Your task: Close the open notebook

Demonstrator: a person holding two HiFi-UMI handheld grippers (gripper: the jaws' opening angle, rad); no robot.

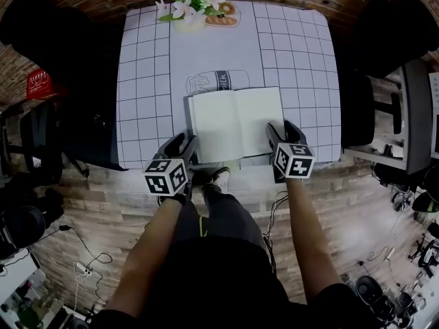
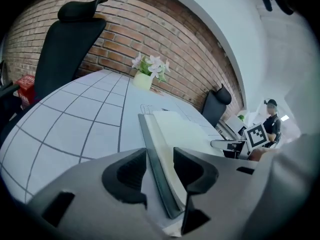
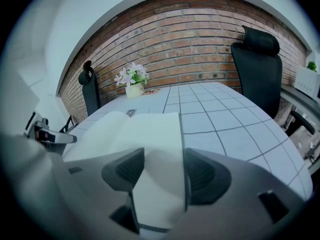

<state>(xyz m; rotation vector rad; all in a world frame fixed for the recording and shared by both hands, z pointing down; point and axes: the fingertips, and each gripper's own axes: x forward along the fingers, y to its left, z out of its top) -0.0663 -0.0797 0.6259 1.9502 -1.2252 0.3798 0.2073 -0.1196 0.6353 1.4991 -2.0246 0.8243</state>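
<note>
The open notebook (image 1: 236, 122) lies flat with blank white pages up, near the front edge of the checked table (image 1: 144, 81). My left gripper (image 1: 184, 142) is at its near left corner. In the left gripper view the dark cover edge of the notebook (image 2: 156, 159) runs between the parted jaws of that gripper (image 2: 160, 166) with a gap on each side. My right gripper (image 1: 282, 129) is at the near right corner. In the right gripper view that gripper (image 3: 164, 171) stands with its jaws apart over the notebook's right page (image 3: 145, 129), whose edge is close to the right-hand jaw.
A pot of white flowers (image 1: 188, 9) stands at the table's far edge, beside a plate-like object (image 1: 223, 14). A milk bottle drawing (image 1: 218, 82) is printed on the cloth behind the notebook. Black chairs (image 1: 41, 19) (image 1: 405, 26) stand at both far corners.
</note>
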